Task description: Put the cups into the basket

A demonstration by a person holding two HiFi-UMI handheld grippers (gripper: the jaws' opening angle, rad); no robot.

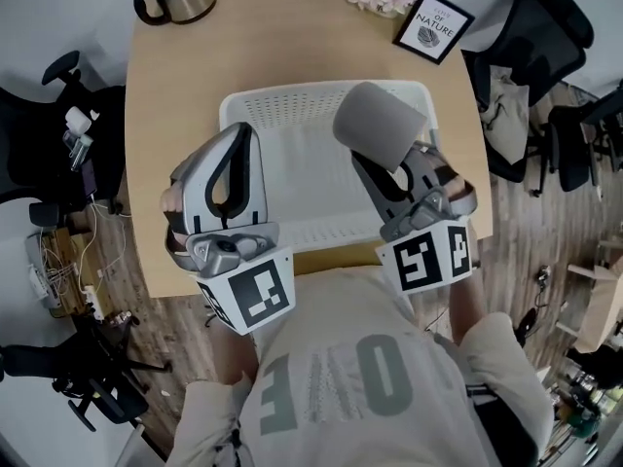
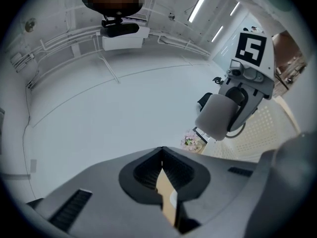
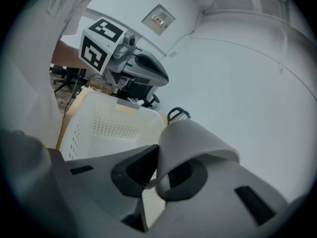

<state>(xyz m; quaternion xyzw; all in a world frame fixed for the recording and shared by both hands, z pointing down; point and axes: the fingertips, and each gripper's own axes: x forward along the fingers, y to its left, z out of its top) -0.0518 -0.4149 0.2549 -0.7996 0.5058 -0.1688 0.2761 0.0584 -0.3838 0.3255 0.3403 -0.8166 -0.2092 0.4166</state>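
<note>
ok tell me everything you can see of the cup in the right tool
The cup is plain matte grey and tapered, with no handle showing; it looks like plastic. The right tool is shut on its wall at the rim, one jaw inside the mouth. It is tilted, base away from the person, held over the white perforated basket, touching nothing else.

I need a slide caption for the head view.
Right gripper holds a gray cup above the white basket; left gripper, shut and empty, at its left rim.
</note>
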